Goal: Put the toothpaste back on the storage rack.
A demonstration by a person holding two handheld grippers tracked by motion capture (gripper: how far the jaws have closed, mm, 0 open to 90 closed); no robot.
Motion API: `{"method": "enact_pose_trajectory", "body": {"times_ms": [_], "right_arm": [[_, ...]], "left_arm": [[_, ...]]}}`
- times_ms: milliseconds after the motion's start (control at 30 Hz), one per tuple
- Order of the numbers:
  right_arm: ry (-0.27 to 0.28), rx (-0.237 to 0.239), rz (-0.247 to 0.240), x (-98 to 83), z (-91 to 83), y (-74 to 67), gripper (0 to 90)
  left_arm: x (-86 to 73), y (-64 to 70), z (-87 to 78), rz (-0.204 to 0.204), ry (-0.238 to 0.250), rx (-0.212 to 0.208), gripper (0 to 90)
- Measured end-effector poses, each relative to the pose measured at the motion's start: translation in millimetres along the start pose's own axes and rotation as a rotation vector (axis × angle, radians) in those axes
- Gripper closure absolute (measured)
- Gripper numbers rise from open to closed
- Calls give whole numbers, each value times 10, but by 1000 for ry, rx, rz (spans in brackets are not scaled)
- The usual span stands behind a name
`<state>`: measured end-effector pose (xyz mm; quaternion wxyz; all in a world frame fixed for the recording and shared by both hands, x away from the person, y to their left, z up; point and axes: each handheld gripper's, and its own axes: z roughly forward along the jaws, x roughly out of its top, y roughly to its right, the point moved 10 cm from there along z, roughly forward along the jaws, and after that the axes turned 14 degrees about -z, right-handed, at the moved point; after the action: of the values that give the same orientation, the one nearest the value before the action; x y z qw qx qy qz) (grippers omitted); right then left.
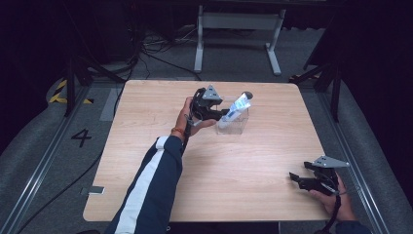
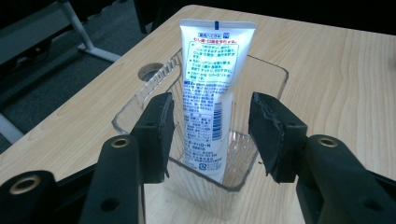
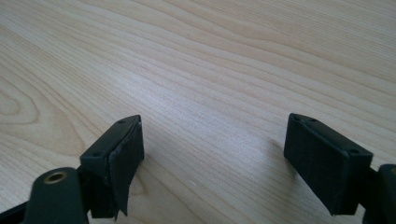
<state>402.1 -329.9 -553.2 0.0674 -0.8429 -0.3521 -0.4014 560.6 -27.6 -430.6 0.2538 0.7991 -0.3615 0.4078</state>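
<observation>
A white tube (image 1: 235, 109) with blue and green print stands tilted inside a clear plastic box (image 1: 239, 125) near the middle of the table's far half. In the left gripper view the tube (image 2: 208, 93) leans against the box's (image 2: 270, 77) near end, cap down. My left gripper (image 1: 220, 116) hangs just left of the box; its jaws stand open on either side of the tube (image 2: 210, 135), with a gap on each side. My right gripper (image 1: 296, 179) rests low over the wood at the front right, open, with bare wood between its jaws (image 3: 212, 158).
The light wooden table (image 1: 160, 161) has a round cable hole (image 2: 150, 72) beyond the box. A white desk frame (image 1: 238, 34) stands on the grey floor behind the table. Cables lie on the floor at the back left.
</observation>
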Motion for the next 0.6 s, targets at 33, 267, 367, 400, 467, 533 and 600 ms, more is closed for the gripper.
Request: {"method": "enact_pose_trajectory", "body": {"times_ms": [33,267,367,400,467,533,600], "right_arm": [[0,0,0,0,0,0,203],[0,0,0,0,0,0,203],[0,0,0,0,0,0,204],[0,0,0,0,0,0,203],[0,0,0,0,0,0,203],[0,0,0,0,0,0,203],[0,0,0,0,0,0,204]], "left_arm": [[0,0,0,0,0,0,501],[3,44,-247,51,-16,-4,464],[-12,71,-333,64,-20,-2,456],[-24,65,-362,77,-29,9,455],[-40,73,-402,84,-36,10,446],[-52,80,-452,94,-34,18,442],[-68,94,-488,95,-39,17,436]]}}
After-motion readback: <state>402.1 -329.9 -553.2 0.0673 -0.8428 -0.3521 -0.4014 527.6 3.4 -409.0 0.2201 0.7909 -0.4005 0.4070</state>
